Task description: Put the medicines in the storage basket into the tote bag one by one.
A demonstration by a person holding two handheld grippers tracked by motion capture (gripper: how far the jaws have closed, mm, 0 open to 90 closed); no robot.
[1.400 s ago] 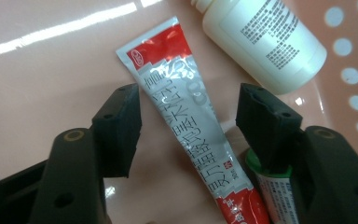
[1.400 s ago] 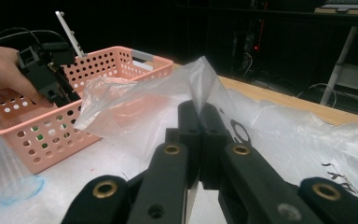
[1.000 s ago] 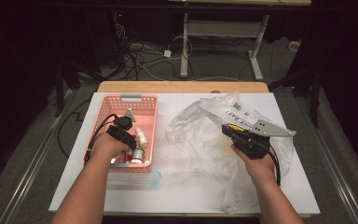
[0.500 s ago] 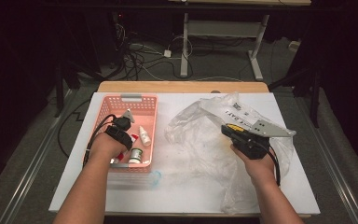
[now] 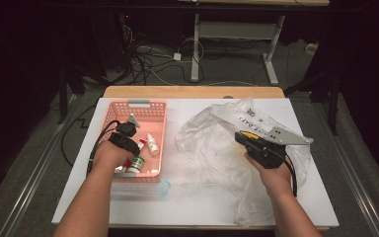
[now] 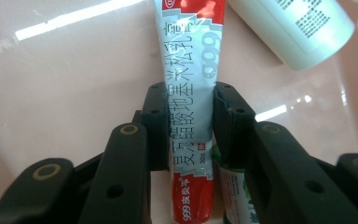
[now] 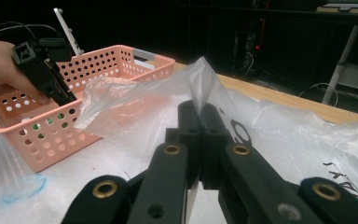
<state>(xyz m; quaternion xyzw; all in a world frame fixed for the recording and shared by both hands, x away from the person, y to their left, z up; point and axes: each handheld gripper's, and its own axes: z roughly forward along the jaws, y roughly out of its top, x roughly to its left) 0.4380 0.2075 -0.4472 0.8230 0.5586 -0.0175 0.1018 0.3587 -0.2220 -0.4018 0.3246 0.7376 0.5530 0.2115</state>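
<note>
A red and white ointment tube [image 6: 189, 79] lies on the floor of the pink basket [image 5: 140, 104]. My left gripper [image 6: 184, 98] reaches down into the basket [image 6: 74, 93]; its jaws have just been closing and now press on the tube's two sides. In the high view the left gripper [image 5: 129, 159] is at the basket's near end, over the tube [image 5: 127, 164]. My right gripper [image 7: 200, 112] is shut on a fold of the clear plastic bag [image 7: 135, 116] and holds it up. The bag [image 5: 217, 143] spreads over the table's right half around the right gripper [image 5: 240, 137].
A white bottle [image 6: 298, 28] and a green-labelled bottle [image 6: 233, 196] lie beside the tube in the basket. A clear container with a blue rim [image 5: 145, 190] sits in front of the basket. Cables and desk legs fill the dark floor beyond the table's far edge.
</note>
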